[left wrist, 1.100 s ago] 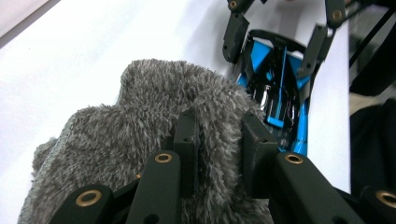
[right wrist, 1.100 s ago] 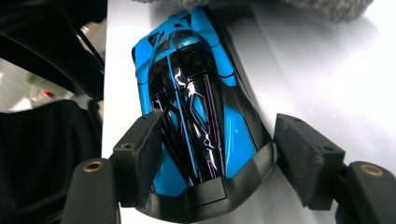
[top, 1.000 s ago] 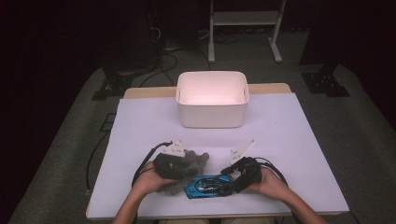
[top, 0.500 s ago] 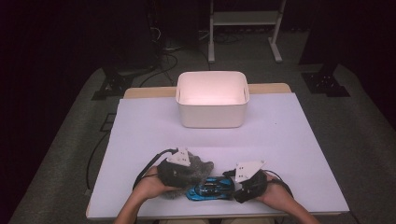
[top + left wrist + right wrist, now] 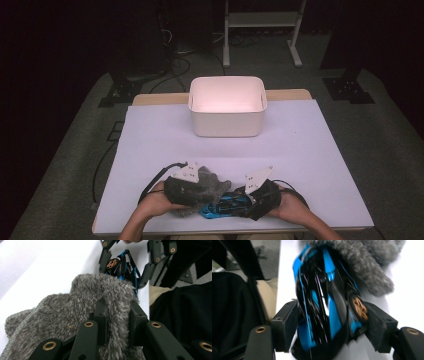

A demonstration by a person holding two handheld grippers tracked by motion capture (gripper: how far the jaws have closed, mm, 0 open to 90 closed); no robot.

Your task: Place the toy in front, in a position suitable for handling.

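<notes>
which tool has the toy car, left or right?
The right tool: its jaws clamp the blue and black toy car at the sides. The left tool pinches the grey fuzzy cloth instead.

You will find no legible text, label, brand, number or sign anywhere in these views. The blue and black toy car point(image 5: 324, 305) in your right gripper point(image 5: 329, 325) carries painted streaks, but its surface is blurred and no lettering can be made out; its gold wheel hub shows a spoke pattern only. The grey fuzzy cloth point(image 5: 75, 315) in your left gripper point(image 5: 117, 320) bears no tag or print. The white bin point(image 5: 227, 106) has plain walls, and the white table cover point(image 5: 310, 150) is unmarked. The grey plates on your grippers show screw holes, no markings.
</notes>
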